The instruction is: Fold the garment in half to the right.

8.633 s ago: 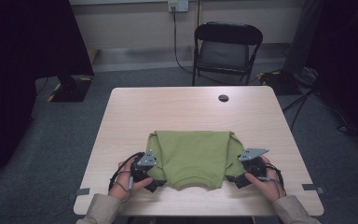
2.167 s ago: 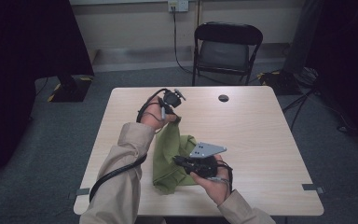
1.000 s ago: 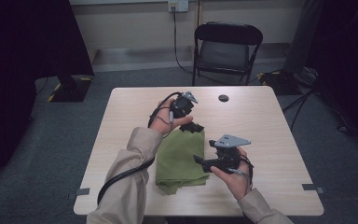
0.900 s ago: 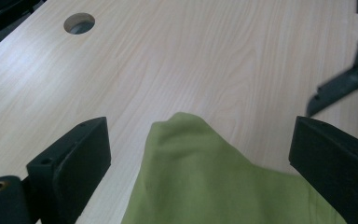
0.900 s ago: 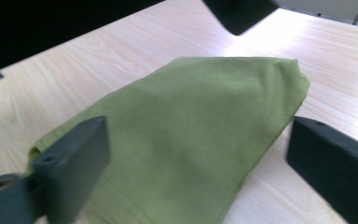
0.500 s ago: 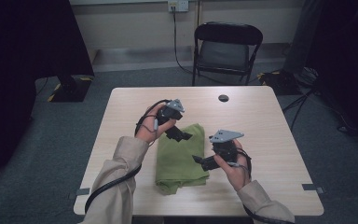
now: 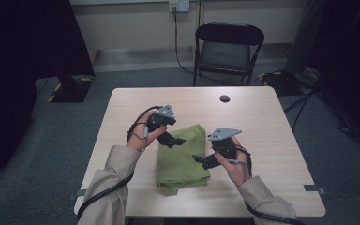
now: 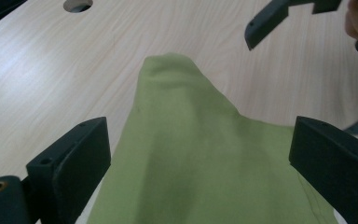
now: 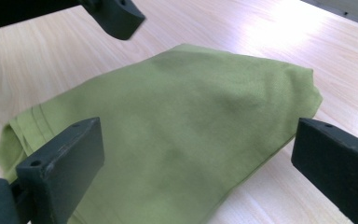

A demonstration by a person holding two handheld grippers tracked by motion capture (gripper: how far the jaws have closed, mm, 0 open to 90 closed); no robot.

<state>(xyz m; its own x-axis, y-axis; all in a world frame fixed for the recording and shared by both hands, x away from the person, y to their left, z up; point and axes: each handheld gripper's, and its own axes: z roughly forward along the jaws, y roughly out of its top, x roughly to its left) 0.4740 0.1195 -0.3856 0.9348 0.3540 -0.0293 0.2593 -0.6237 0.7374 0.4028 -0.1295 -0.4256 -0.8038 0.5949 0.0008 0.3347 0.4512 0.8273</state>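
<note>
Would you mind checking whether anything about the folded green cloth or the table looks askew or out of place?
Only slightly: the green cloth lies folded near the middle of the table, but its near left corner bunches out untidily and its far end humps up instead of lying flat. Nothing looks spilled or damaged. Both the left gripper and right gripper are open above it.
</note>
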